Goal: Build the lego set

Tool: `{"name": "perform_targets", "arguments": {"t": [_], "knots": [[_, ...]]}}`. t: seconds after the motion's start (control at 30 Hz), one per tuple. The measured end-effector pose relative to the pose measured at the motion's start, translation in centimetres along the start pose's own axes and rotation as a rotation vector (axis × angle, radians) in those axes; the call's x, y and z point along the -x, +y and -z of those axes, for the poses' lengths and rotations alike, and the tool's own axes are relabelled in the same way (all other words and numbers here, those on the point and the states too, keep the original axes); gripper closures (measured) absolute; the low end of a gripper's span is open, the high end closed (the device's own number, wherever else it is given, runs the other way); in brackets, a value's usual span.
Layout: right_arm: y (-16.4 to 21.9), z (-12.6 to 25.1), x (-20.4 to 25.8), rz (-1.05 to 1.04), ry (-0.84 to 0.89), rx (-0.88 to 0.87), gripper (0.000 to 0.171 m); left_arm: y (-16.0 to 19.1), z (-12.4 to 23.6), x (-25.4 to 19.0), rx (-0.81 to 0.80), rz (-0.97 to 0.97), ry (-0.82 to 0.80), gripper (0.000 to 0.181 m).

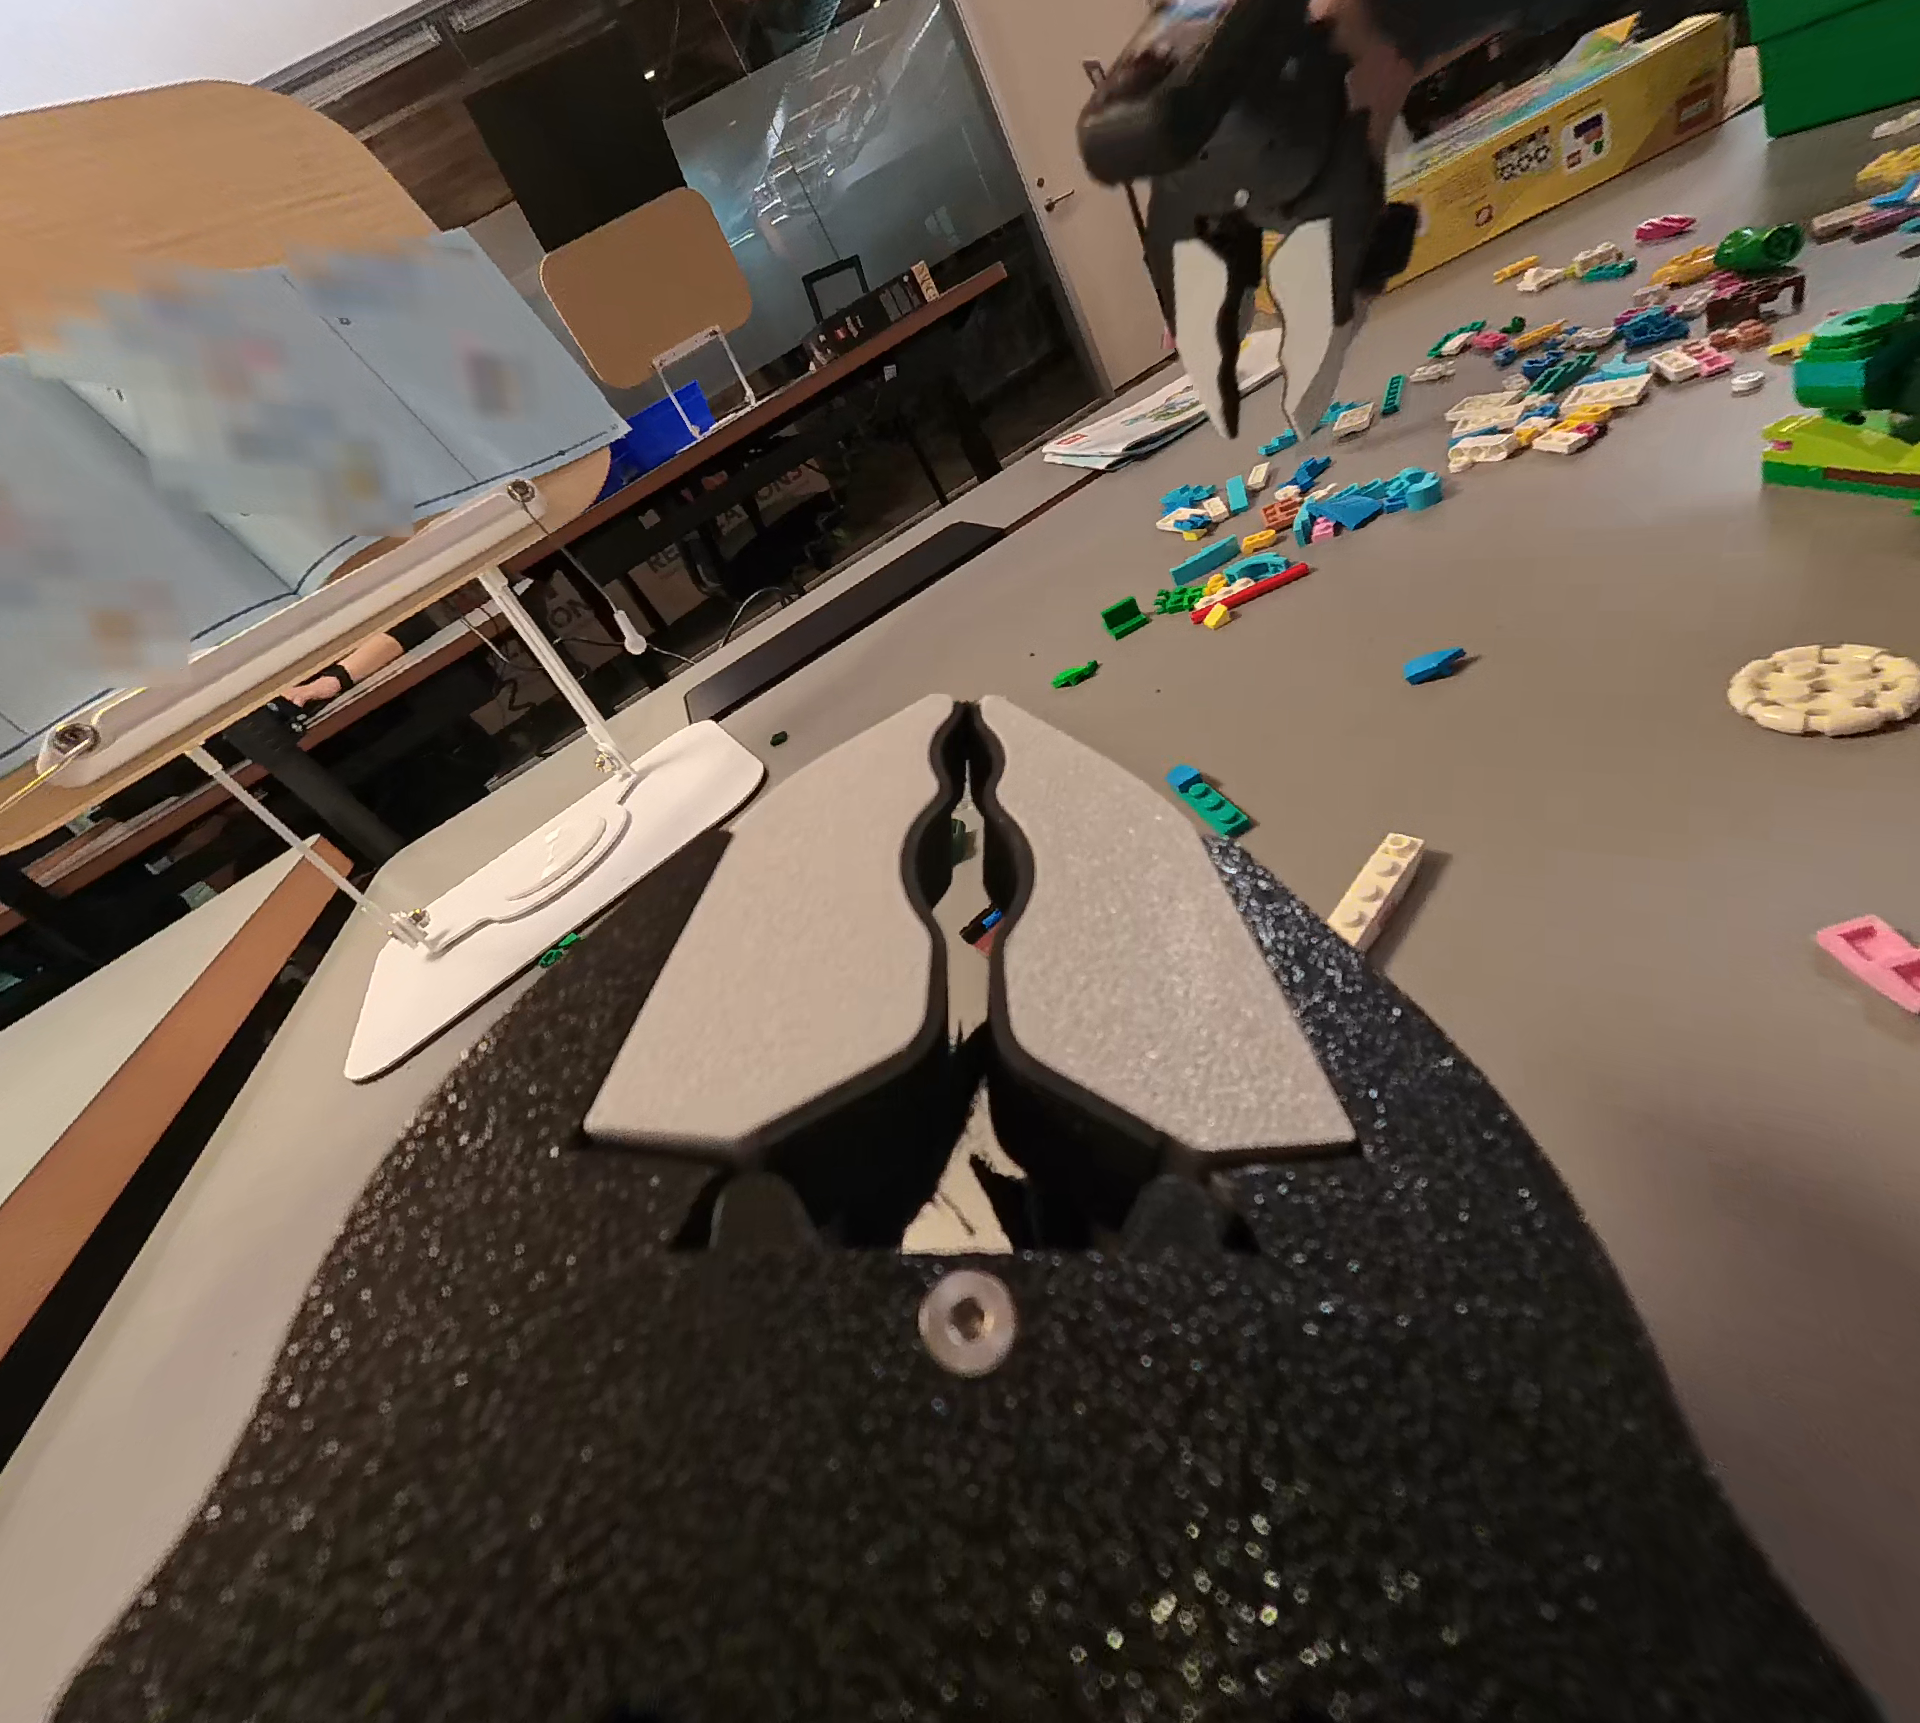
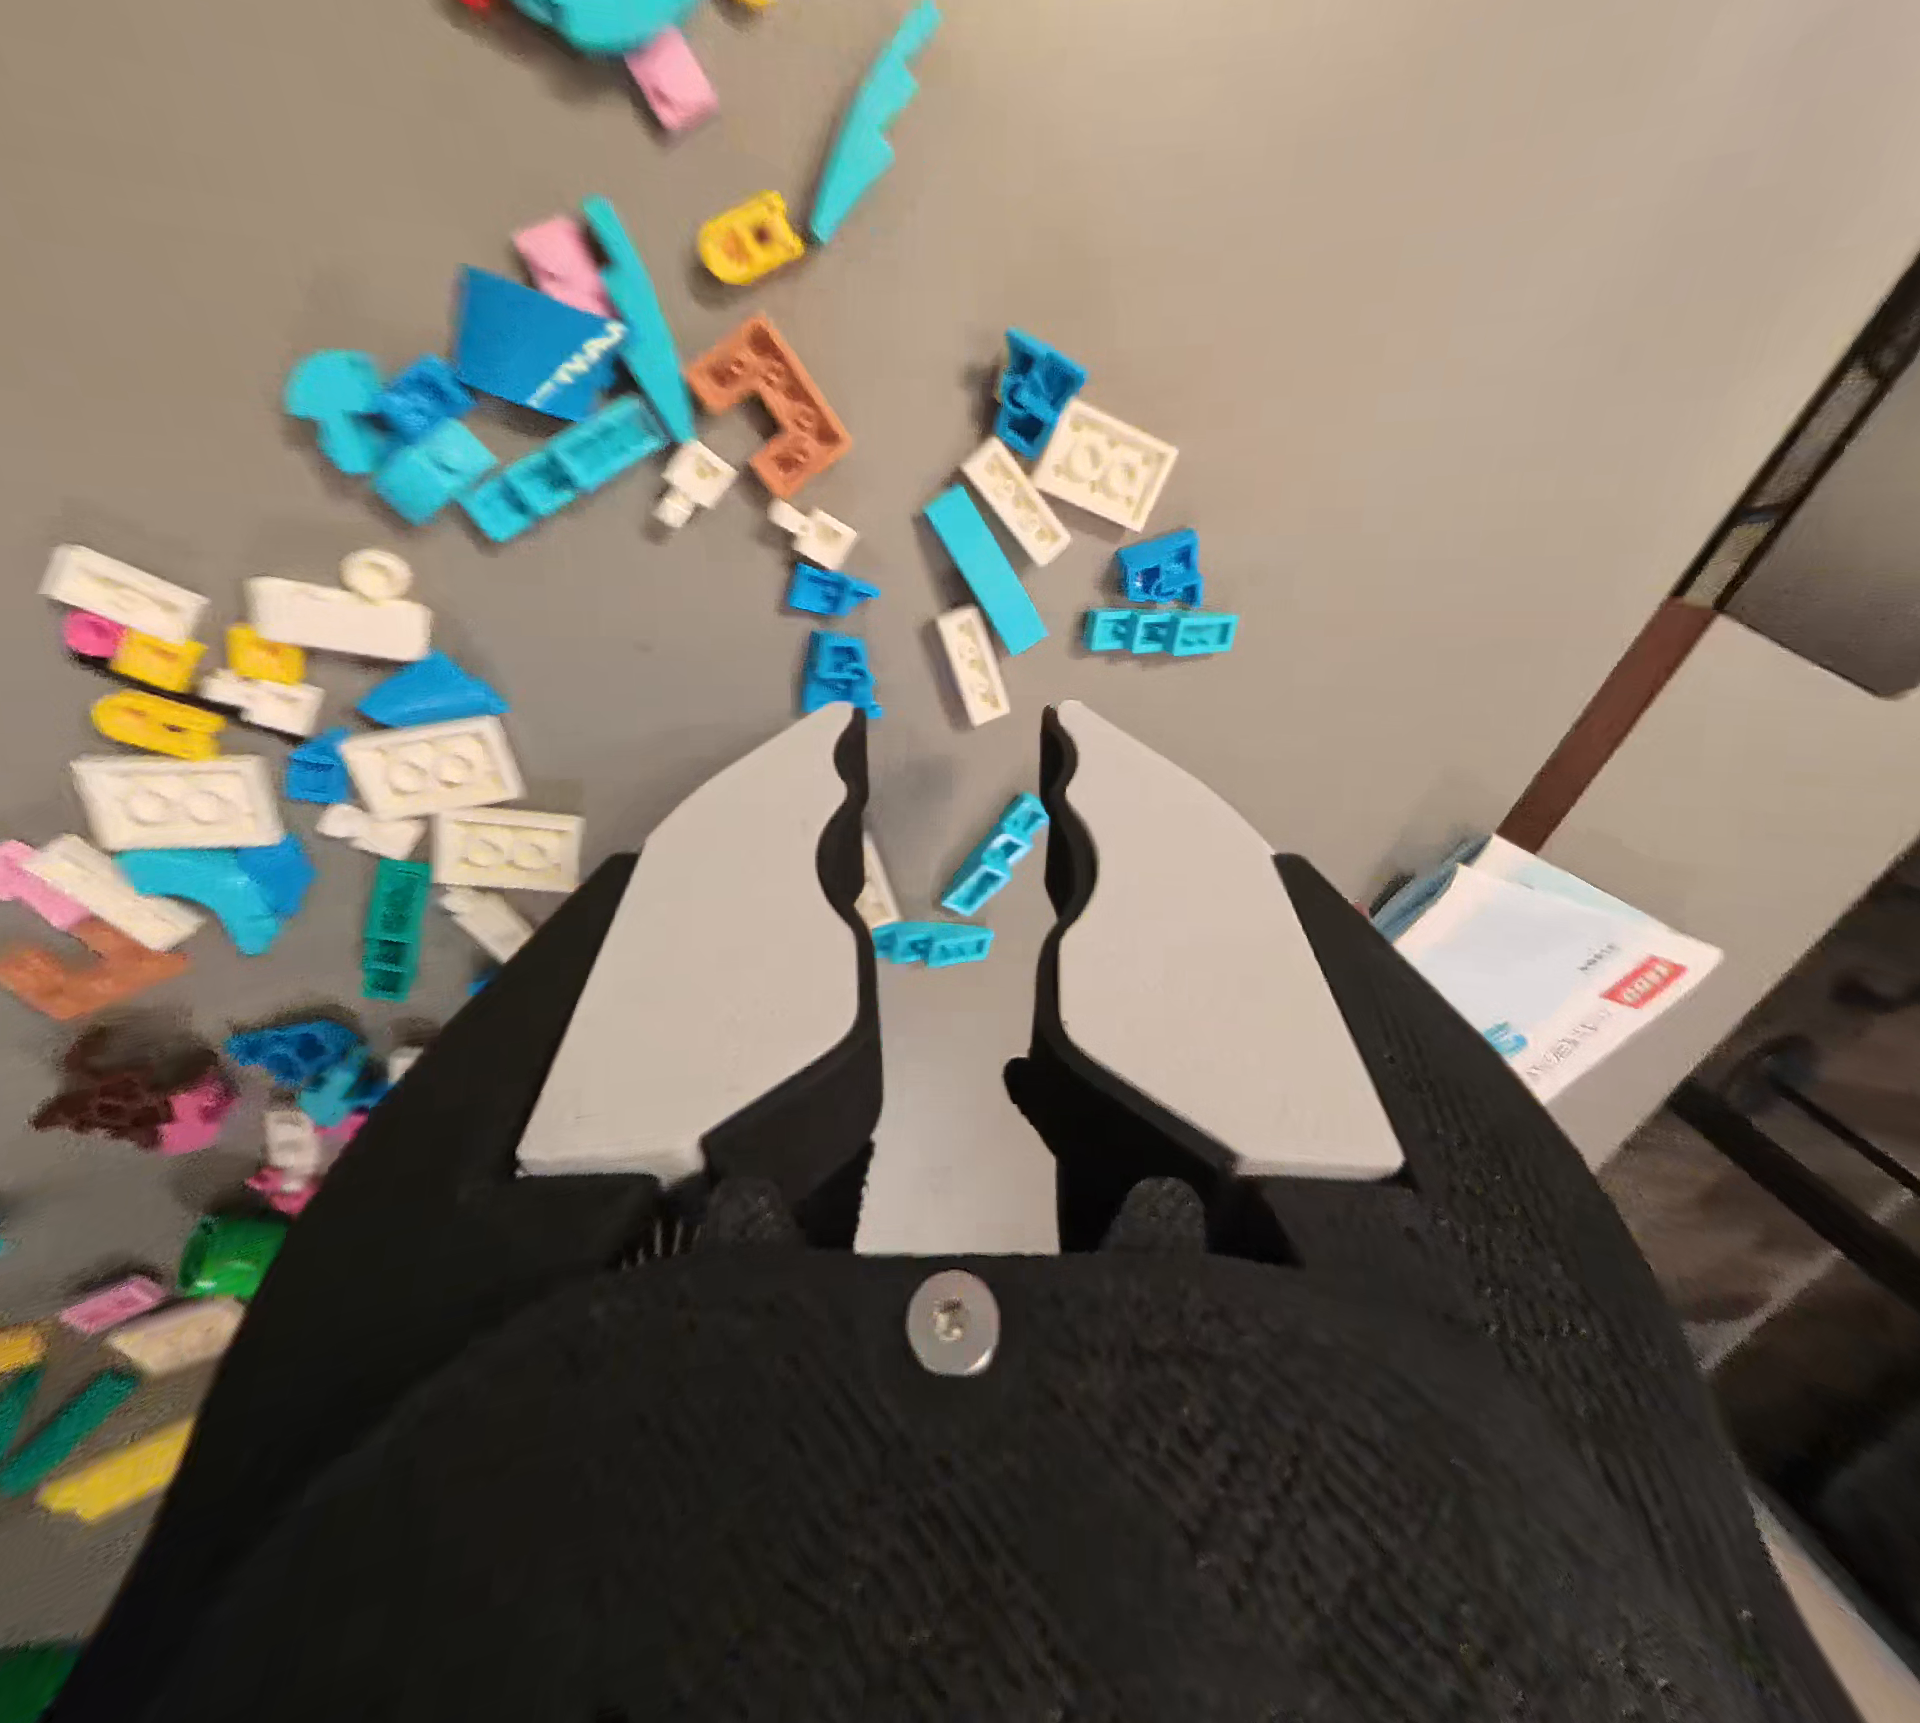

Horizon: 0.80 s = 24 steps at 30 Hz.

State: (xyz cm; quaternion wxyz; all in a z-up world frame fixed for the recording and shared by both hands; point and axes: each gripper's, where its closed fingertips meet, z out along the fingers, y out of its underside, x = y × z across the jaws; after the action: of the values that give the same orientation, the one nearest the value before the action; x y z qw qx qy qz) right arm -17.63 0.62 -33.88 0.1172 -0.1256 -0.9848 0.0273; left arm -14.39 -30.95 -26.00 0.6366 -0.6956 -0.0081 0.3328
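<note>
Loose lego pieces point(image 1: 1351, 510) lie scattered on the grey table point(image 1: 1455, 842), mostly blue, white, yellow and pink. My right gripper point(image 2: 951, 717) is open and empty, hovering above a cluster of small blue and white pieces point(image 2: 997, 551). Two light-blue plates point(image 2: 987, 858) lie on the table between its fingers. In the left wrist view the right gripper point(image 1: 1262, 416) points down over the blue pile. My left gripper point(image 1: 966, 717) is shut with nothing seen in it, low over the table. A partly built green model point(image 1: 1860, 416) stands at the far right.
An instruction book on a white stand point(image 1: 582, 863) is at the left. A round cream plate point(image 1: 1823, 702), a yellow box point(image 1: 1558, 135) and a green crate point(image 1: 1839, 11) are to the right. A booklet point(image 2: 1558, 987) lies by the table edge. My right fingertips sit around 35 centimetres from my left ones.
</note>
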Motion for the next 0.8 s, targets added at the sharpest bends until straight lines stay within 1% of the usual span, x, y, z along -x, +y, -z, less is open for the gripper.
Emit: {"name": "perform_targets", "arguments": {"t": [0.07, 0.13, 0.2, 0.33, 0.37, 0.43, 0.47, 0.53, 0.63, 0.7, 0.77, 0.8], "knots": [[0.4, -0.8, -0.8, 0.014, -0.040, 0.032, 0.142, 0.0, 0.0, 0.0, 0.002, 0.003, 0.000, 0.181], [0.3, -1.2, -1.2, 0.008, -0.092, 0.027, 0.146, 0.1, -0.1, 0.1, 0.005, 0.007, -0.002, 0.181], [0.1, -1.5, -1.2, 0.002, -0.146, 0.026, 0.149, 0.2, -0.1, 0.1, 0.010, 0.011, -0.002, 0.181], [0.6, -2.0, -0.5, -0.011, -0.217, 0.077, 0.149, 0.2, -0.2, 0.2, 0.011, 0.011, -0.003, 0.181], [0.5, -2.0, -0.3, -0.017, -0.223, 0.069, 0.152, 0.2, -0.2, 0.2, 0.012, 0.011, -0.003, 0.181], [0.5, -1.9, 0.0, -0.014, -0.219, 0.070, 0.164, 0.3, -0.2, 0.1, 0.014, 0.006, 0.000, 0.181], [0.4, -1.8, 0.0, -0.008, -0.190, 0.070, 0.164, 0.2, -0.2, 0.0, 0.014, 0.003, 0.001, 0.181], [-0.9, -0.6, -0.1, 0.018, -0.085, 0.015, 0.164, 0.2, -0.1, 0.1, 0.012, 0.000, -0.003, 0.181], [-6.3, 3.2, 0.6, 0.104, 0.149, -0.175, 0.165, 0.0, -0.2, 0.2, 0.001, 0.026, -0.003, 0.181], [-11.3, 7.0, 1.6, 0.246, 0.409, -0.336, 0.164, -0.8, -0.5, -0.5, -0.026, 0.120, 0.047, 0.181], [-15.9, 10.8, 3.7, 0.429, 0.684, -0.437, 0.165, -2.6, -1.1, -2.1, -0.055, 0.271, 0.163, 0.180], [-17.5, 12.2, 4.7, 0.501, 0.806, -0.442, 0.164, -3.6, -1.5, -2.7, -0.068, 0.347, 0.218, 0.169]]}}
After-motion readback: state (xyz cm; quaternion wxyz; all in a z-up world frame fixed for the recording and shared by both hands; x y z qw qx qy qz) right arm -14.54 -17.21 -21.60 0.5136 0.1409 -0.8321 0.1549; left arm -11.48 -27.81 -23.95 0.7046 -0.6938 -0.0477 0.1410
